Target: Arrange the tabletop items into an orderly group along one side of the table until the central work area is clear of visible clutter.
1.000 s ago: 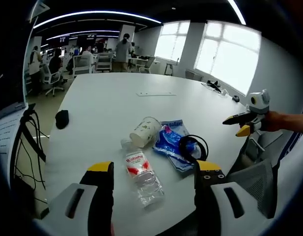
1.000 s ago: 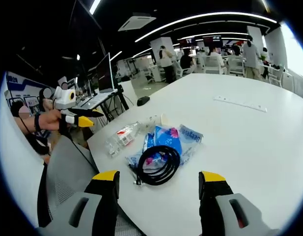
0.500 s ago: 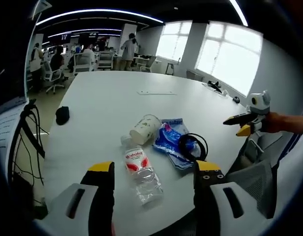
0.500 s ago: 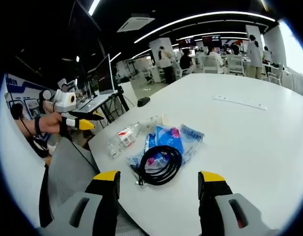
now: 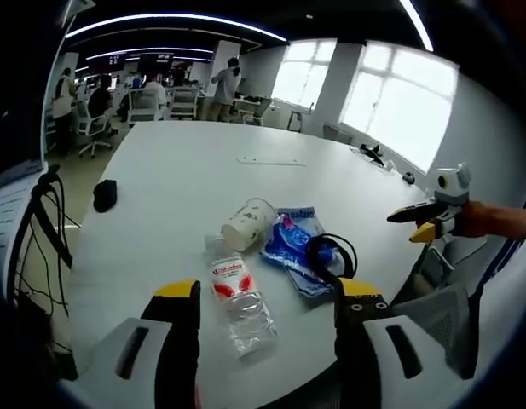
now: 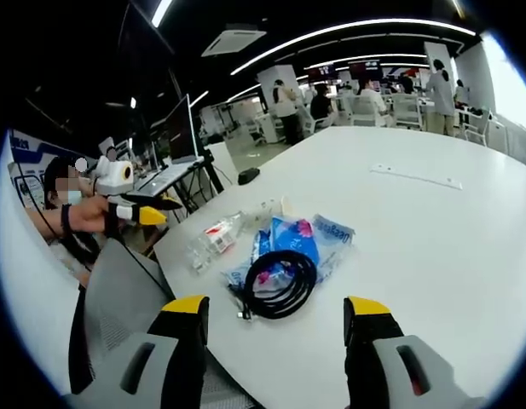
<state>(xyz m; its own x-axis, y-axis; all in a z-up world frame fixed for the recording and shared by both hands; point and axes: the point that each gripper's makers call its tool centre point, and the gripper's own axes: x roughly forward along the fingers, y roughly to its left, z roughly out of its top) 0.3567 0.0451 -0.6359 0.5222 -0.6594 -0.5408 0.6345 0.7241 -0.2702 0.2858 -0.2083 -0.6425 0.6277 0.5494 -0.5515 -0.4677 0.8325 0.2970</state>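
A clear plastic bottle with a red label lies on the white table, just ahead of my left gripper, which stands open and empty. Beyond it a paper cup lies on its side beside a blue packet and a black cable coil. My right gripper hovers off the table's right edge in a hand. In the right gripper view, that gripper is open, with the cable coil, blue packet and bottle ahead. The left gripper shows at the left.
A black mouse sits near the table's left edge, and a thin white strip lies farther back. A grey chair stands by the near edge, with a laptop on a stand behind it. People sit at distant desks.
Nothing on the table has moved. Both views have drifted slightly with the hands, and both grippers stay open and apart from the items.
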